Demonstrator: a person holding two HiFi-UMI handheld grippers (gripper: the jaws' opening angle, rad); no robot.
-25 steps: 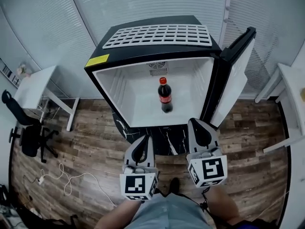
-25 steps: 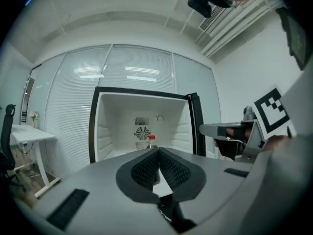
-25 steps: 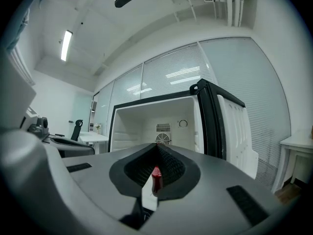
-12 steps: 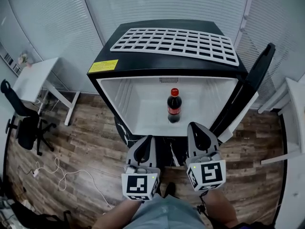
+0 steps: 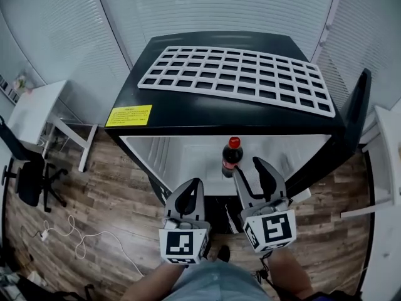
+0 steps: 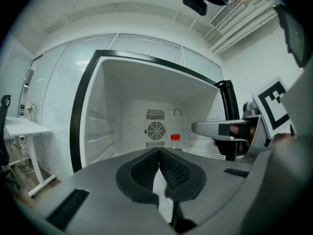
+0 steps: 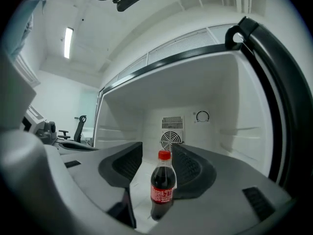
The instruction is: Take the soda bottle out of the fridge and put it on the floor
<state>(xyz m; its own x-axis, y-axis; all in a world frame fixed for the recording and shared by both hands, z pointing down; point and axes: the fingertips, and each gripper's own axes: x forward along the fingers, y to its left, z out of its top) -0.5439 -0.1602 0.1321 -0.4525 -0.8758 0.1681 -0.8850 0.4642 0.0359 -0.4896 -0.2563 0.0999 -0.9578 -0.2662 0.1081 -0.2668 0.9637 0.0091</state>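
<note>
Left gripper (image 6: 159, 155): jaws pressed together, empty, off to the side. Right gripper (image 5: 252, 168): has just been opening, stands wide, grips nothing, is the nearer one. Just ahead of it, in line with the gap but beyond the jaws: soda bottle (image 7: 162, 187), upright, inside the fridge (image 5: 188, 115). Likely needs a straight push forward.

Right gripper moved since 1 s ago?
Yes: right gripper advanced to the fridge mouth, toward the bottle; jaws have just been opening, bottle in line between them, ungripped.
</note>
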